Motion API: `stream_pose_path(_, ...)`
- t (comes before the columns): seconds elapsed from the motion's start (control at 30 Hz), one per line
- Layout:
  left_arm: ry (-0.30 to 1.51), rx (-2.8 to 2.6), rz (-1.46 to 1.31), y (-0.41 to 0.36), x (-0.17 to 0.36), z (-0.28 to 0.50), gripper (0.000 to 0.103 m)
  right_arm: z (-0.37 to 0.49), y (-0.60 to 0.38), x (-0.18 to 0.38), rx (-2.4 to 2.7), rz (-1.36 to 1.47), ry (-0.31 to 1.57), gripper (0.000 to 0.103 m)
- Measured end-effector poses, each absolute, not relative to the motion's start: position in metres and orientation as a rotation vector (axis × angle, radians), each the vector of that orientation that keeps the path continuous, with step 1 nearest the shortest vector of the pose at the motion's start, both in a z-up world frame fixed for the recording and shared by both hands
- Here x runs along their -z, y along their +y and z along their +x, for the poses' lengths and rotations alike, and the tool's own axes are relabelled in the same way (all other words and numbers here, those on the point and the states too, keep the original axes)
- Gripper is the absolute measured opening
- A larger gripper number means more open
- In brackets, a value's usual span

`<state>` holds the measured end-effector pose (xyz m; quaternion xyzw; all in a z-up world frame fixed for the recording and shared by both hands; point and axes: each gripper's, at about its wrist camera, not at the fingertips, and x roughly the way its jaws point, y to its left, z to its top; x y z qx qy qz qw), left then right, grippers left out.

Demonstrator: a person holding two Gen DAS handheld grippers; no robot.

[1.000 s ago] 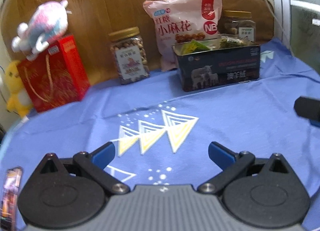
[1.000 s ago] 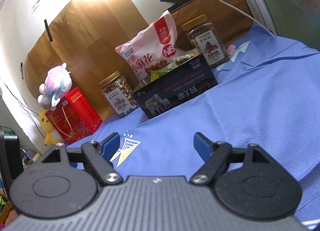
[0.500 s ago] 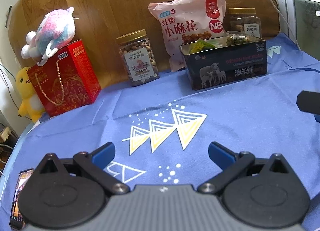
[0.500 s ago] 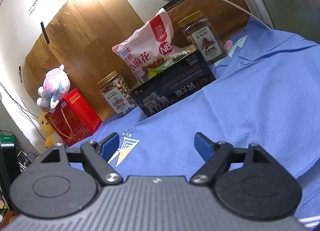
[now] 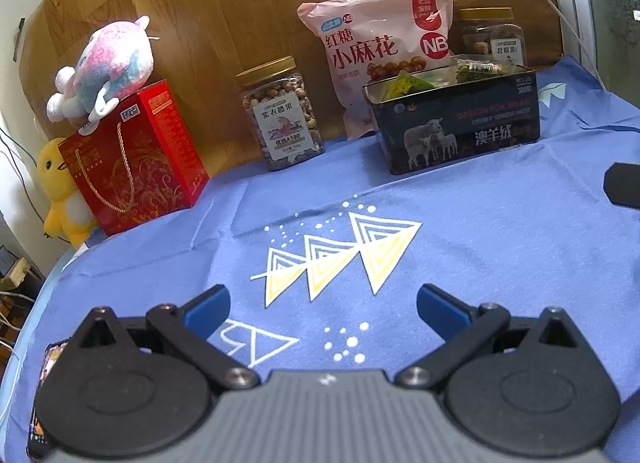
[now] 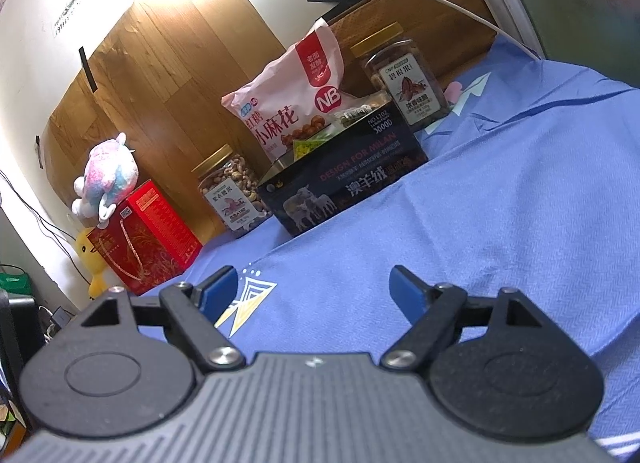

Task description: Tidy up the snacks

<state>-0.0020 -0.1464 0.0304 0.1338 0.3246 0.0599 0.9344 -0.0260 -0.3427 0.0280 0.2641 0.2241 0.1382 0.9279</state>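
Left view has tipped up slightly since earlier frame; table contents unmoved. Left gripper (image 5: 320, 305) and right gripper (image 6: 314, 289): fingers apart, nothing between, over blue cloth (image 5: 500, 223). Beyond: dark tin (image 5: 456, 123) holding small packets. Left of tin, nut jar (image 5: 282, 115): likely rigid, slippery; grip mid-body. Behind tin, snack bag (image 5: 372, 51): soft, crushable; pinch top seam.

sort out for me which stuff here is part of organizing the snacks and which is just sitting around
Belongs to the job:
- dark tin box, open, small packets inside
- pink snack bag behind it
- nut jar left of the box
- second jar at the back right

Just lying about:
- red gift box
- pink plush toy on top of it
- yellow plush chick
- phone at the cloth edge
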Motion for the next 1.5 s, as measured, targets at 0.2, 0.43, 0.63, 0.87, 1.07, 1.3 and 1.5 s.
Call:
stream_pose_path(0.2, 0.660, -0.125, 0.281, -0.147, -0.030, -0.003, 0.103, -0.026, -0.343, -0.028, -0.281, 0.543, 0.460, 0.085)
stream_pose_path(0.43, 0.650, -0.145, 0.304, -0.147, -0.029, -0.004, 0.103, -0.026, -0.343, -0.028, -0.280, 0.542, 0.456, 0.085)
stream_pose_path(0.63, 0.650, -0.148, 0.306, -0.146, -0.030, -0.004, 0.103, -0.027, -0.343, -0.029, -0.281, 0.541, 0.455, 0.085)
stream_pose_path(0.87, 0.649, -0.145, 0.312, -0.146, -0.029, -0.005, 0.103, -0.027, -0.343, -0.029, -0.280, 0.541, 0.452, 0.085)
stream_pose_path(1.07, 0.644, -0.132, 0.312, -0.146, -0.031, -0.007, 0.103, -0.027, -0.342, -0.031, -0.280, 0.539, 0.450, 0.085)
stream_pose_path(1.3, 0.645, -0.096, 0.294, -0.148, -0.035, -0.010, 0.103, -0.029, -0.341, -0.035, -0.273, 0.519, 0.424, 0.086)
stream_pose_path(1.5, 0.646, -0.072, 0.282, -0.149, -0.038, -0.013, 0.103, -0.031, -0.341, -0.036, -0.266, 0.498, 0.400, 0.086)
